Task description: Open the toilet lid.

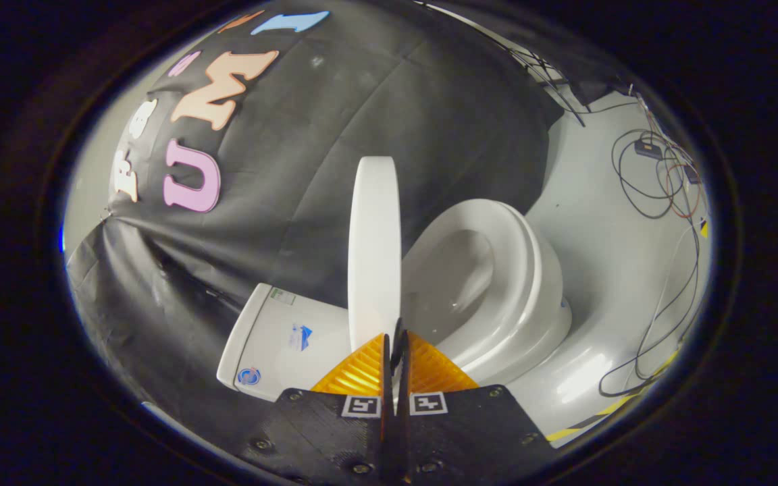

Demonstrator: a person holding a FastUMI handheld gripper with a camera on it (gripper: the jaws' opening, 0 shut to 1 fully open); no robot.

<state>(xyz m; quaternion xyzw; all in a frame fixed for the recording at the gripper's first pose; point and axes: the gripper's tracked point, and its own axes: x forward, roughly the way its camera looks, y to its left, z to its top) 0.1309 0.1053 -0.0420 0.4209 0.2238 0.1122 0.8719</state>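
1. Judging from the position of the toilet lid [373, 250], the task looks nearly finished: the lid is raised and seen edge-on, standing between the tank [274, 341] and the bowl [490, 297], no longer covering the seat.
2. The seat [521, 270] is uncovered and the hollow of the bowl is open to view, so the main part of the opening seems done.
3. What may be left, in my opinion, is only to let the lid lean back against the tank and to take the gripper [396, 344] away; I cannot tell if the lid already rests on the tank.
4. The gripper has its two fingers almost together, with only a thin slit between them. The lower edge of the lid lies just ahead of the fingertips, but whether the fingers pinch it or only touch it I cannot tell.
5. The lid is a thin, smooth, white plate with a rounded top, probably hard plastic.
6. The bowl and the tank are glossy white, like ceramic, with soft reflections; the seat is an oval ring.
7. The floor [605, 223] is pale and smooth, with thin dark cables [659, 182] lying loose on it well beyond the bowl.
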